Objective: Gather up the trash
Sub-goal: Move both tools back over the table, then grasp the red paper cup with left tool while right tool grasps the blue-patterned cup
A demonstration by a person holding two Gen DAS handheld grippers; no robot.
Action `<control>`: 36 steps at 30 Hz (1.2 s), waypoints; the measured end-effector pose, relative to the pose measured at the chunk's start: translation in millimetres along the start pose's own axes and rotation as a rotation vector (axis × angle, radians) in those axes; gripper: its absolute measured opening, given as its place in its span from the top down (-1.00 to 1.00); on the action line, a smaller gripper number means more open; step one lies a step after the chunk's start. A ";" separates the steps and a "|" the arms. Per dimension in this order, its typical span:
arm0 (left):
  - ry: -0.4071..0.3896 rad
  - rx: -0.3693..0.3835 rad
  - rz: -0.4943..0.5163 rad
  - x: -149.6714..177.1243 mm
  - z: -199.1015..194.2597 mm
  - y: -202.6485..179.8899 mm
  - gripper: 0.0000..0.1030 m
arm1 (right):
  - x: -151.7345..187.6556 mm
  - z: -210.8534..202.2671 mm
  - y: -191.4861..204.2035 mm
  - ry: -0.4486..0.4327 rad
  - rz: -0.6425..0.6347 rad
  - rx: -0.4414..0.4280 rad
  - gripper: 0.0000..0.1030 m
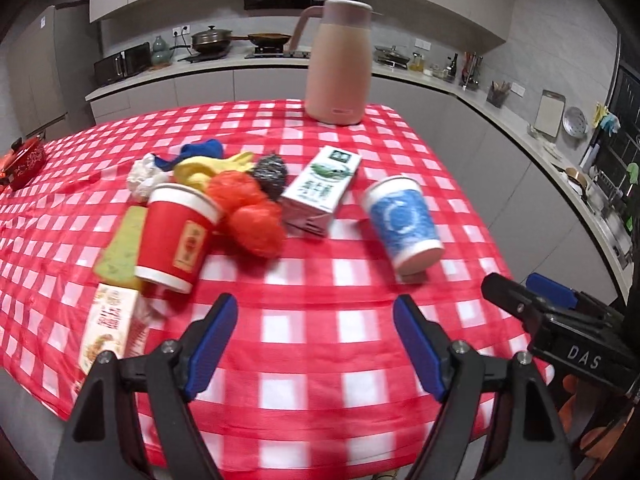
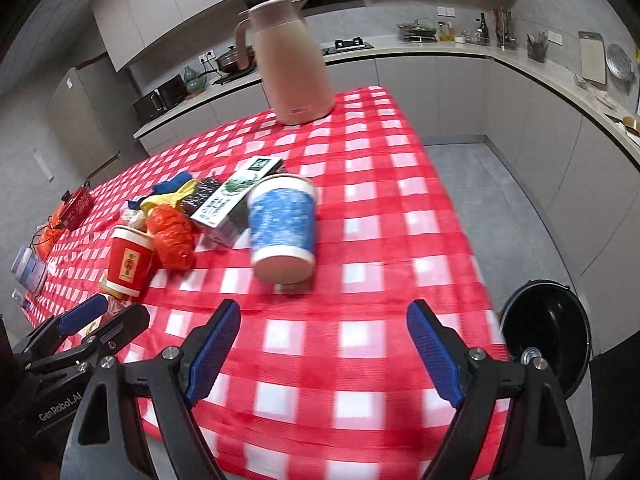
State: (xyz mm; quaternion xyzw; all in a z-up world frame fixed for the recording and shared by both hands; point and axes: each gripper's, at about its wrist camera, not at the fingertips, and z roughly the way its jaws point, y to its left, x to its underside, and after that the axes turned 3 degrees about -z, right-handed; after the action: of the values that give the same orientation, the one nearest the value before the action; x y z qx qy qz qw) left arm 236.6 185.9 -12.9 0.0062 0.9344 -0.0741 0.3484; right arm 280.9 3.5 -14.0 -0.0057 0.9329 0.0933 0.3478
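Trash lies on the red checked tablecloth (image 1: 320,320). A blue paper cup (image 1: 402,224) (image 2: 282,228) lies tipped on its side. A red paper cup (image 1: 178,236) (image 2: 129,262) leans beside a crumpled orange plastic bag (image 1: 248,208) (image 2: 172,236). A milk carton (image 1: 322,188) (image 2: 232,200), a steel scourer (image 1: 270,176), yellow and blue rags (image 1: 208,160), white crumpled paper (image 1: 144,178) and a flat snack box (image 1: 106,328) lie nearby. My left gripper (image 1: 316,344) is open and empty above the front of the table. My right gripper (image 2: 324,352) is open and empty, short of the blue cup.
A pink thermos jug (image 1: 338,60) (image 2: 290,60) stands at the table's far edge. A black trash bin (image 2: 548,332) sits on the floor right of the table. A red box (image 1: 24,162) lies at the far left. Kitchen counters run behind.
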 end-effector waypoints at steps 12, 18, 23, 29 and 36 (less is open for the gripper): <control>-0.001 0.001 0.031 -11.5 7.2 54.6 -0.58 | -4.1 10.9 45.9 -0.020 0.012 0.041 -0.69; 0.001 -0.018 0.008 -21.9 18.0 68.8 -0.58 | -13.1 18.5 48.5 -0.008 0.001 0.060 -0.69; 0.006 -0.064 -0.023 -31.6 32.9 78.7 -0.58 | -27.8 35.0 45.1 -0.003 -0.036 0.074 -0.69; 0.015 -0.111 -0.044 -43.1 51.7 91.5 -0.58 | -48.2 59.1 34.7 0.013 -0.031 0.073 -0.69; 0.035 -0.137 -0.039 -47.5 69.5 95.9 -0.58 | -61.9 89.7 29.6 0.056 -0.032 0.070 -0.69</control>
State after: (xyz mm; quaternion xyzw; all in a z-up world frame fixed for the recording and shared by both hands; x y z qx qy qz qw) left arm 323.8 272.7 -46.6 -0.0345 0.9432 -0.0165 0.3300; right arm 383.7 45.2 -35.2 -0.0109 0.9448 0.0547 0.3228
